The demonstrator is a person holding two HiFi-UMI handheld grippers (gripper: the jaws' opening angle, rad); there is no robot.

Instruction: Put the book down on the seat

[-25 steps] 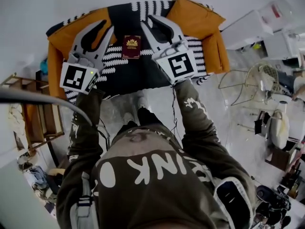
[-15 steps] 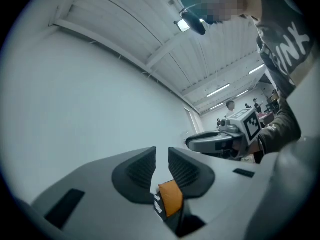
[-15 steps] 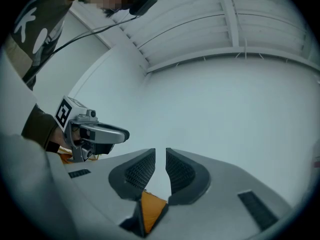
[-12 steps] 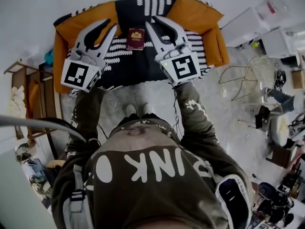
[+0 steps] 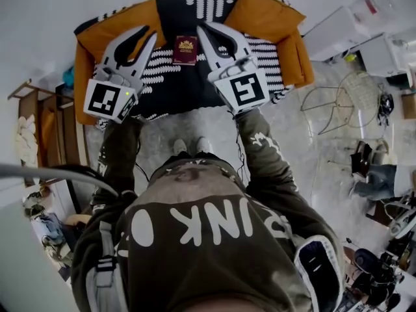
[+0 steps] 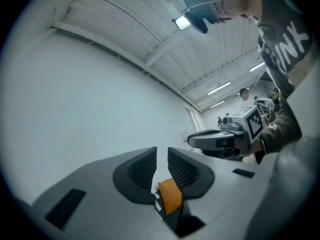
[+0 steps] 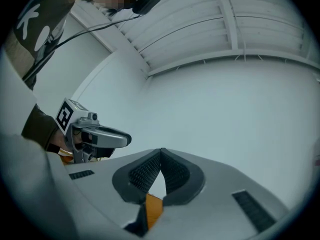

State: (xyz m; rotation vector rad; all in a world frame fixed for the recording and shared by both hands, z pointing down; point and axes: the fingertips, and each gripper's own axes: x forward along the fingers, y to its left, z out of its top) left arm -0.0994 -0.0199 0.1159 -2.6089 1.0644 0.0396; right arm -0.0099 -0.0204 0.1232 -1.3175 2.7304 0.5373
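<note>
So the book (image 5: 186,49) is already down. It's lying flat on the seat (image 5: 170,95) of the orange sofa (image 5: 263,18), on top of the striped blanket (image 5: 263,49). From the head view it sits between the two grippers, just off the inner side of the right gripper (image 7: 160,152) near its tips, with the left gripper (image 6: 161,153) a bit further off on the other side.

The right gripper's jaws are pressed together at the tips with nothing in them. The left one's jaws are only a thin slit apart, also empty. Both point up toward the wall, not at the book.

By my read, what's left is just backing off cleanly. I'd pull both grippers straight back toward the body and keep the tips high, so they don't drag the blanket and tug the book along. Keeping the right one's jaws together helps too, since there's less to catch on the knit. No need to touch the book again, as it looks flat and well back from the front edge.

Versus a second ago, the right gripper's jaws stood well apart then and are closed now. The book was already on the seat and hasn't shifted on the blanket. Both grippers flank it much as they did, and the head camera has drifted slightly.
</note>
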